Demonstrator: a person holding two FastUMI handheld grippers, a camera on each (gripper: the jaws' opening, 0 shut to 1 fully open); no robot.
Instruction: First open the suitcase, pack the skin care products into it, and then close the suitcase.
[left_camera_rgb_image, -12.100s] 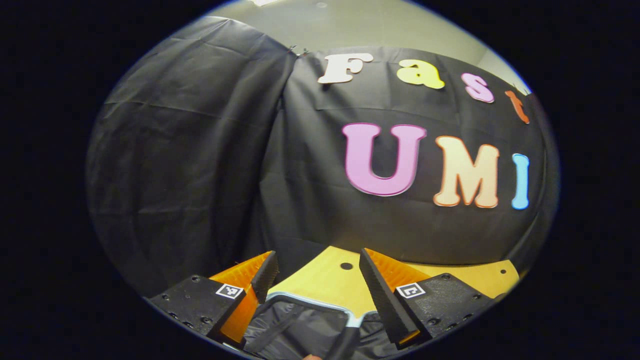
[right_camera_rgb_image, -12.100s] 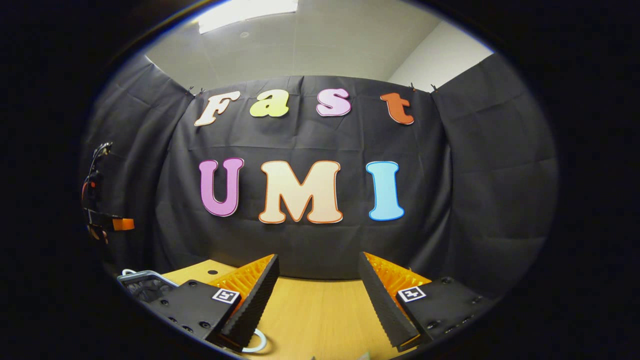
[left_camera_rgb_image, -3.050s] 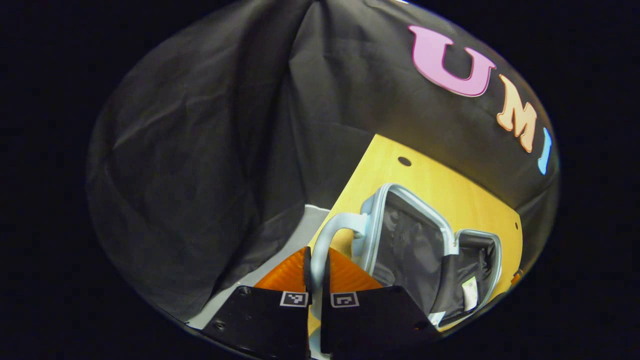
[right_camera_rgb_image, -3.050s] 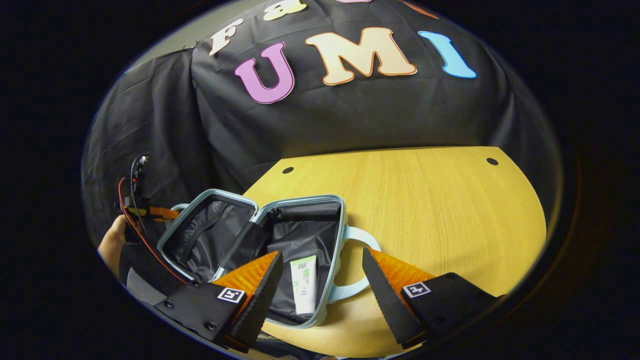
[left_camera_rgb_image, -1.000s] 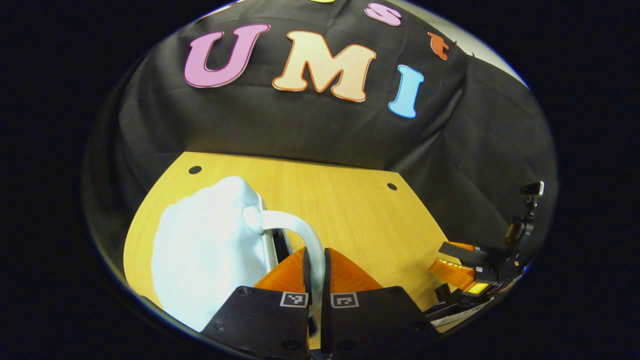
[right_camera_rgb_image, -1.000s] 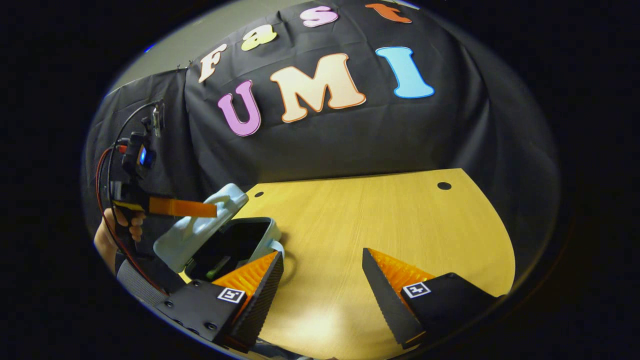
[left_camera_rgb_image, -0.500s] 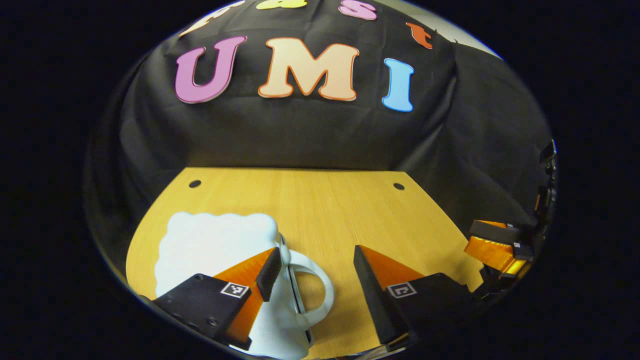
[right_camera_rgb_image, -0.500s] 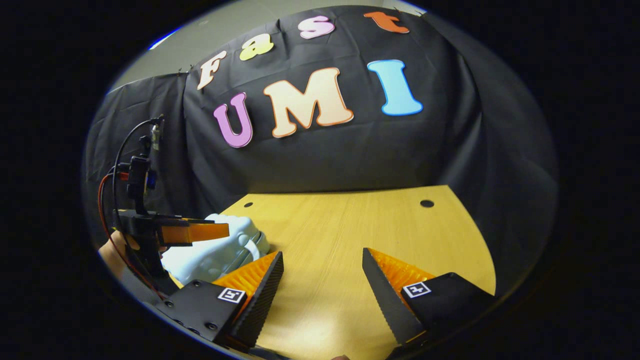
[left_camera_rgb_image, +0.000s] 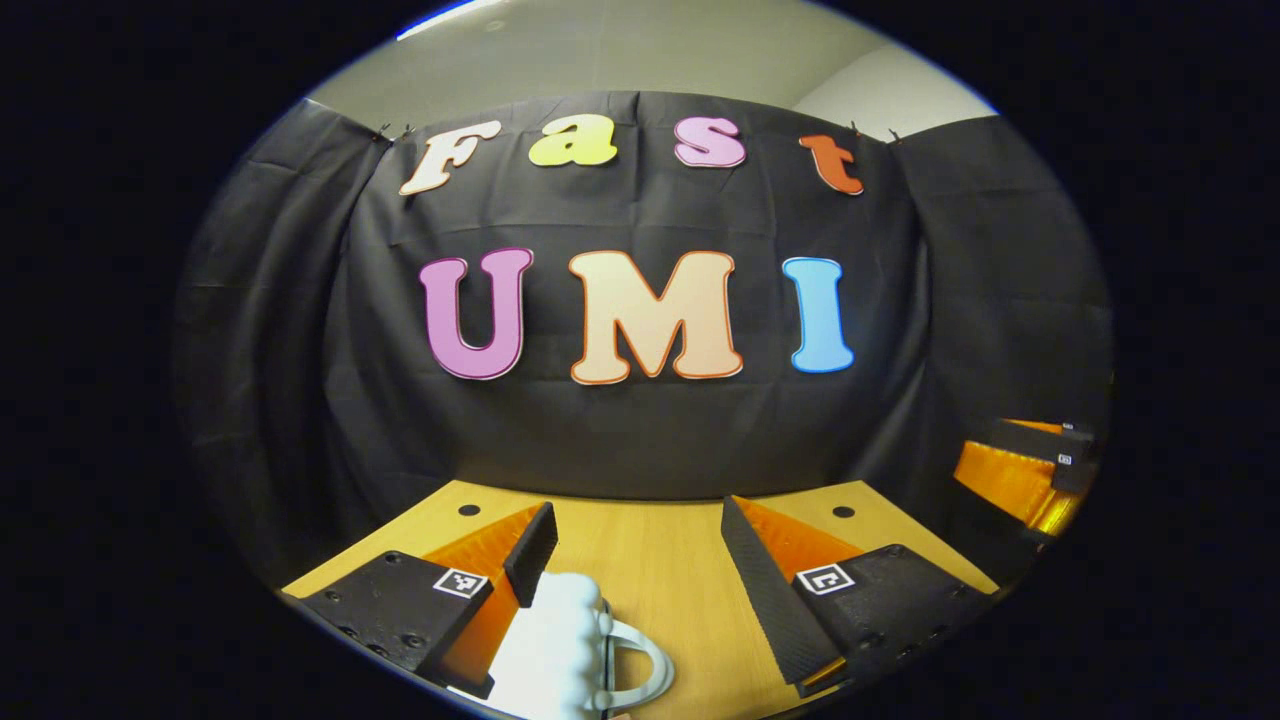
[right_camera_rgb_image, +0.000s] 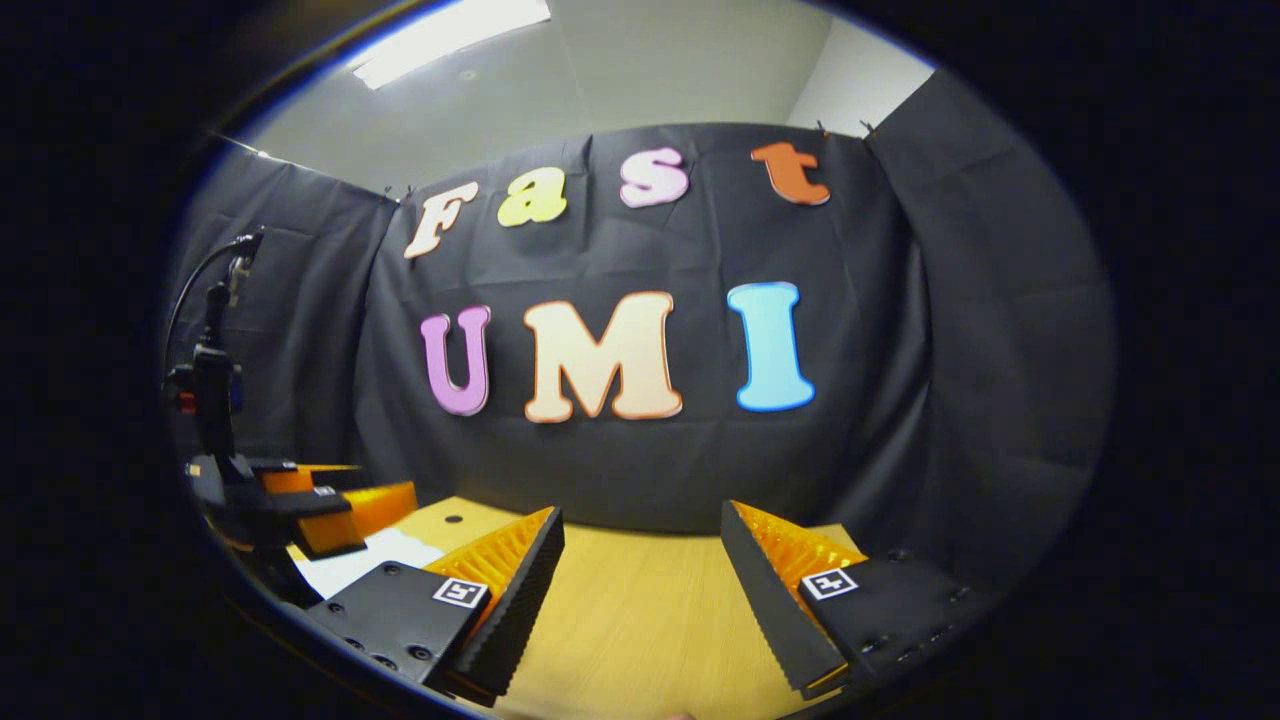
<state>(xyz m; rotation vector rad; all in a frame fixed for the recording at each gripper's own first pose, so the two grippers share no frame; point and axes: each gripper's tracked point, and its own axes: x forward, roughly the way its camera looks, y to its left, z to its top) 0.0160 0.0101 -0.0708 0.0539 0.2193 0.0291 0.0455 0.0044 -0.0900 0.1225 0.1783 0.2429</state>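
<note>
Your left gripper (left_camera_rgb_image: 635, 525), fingers spread and empty, hovers just above the closed suitcase (left_camera_rgb_image: 555, 640), nearer than your open-fingered right gripper (right_camera_rgb_image: 640, 535).

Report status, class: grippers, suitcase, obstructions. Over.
Left gripper open, above the table. Right gripper open, holding nothing. Suitcase closed on the table by the left gripper. Nothing in the way.

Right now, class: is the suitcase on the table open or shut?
Shut: the suitcase shows its pale outer shell, handle alongside, no lining visible, between the open left tongs.
</note>
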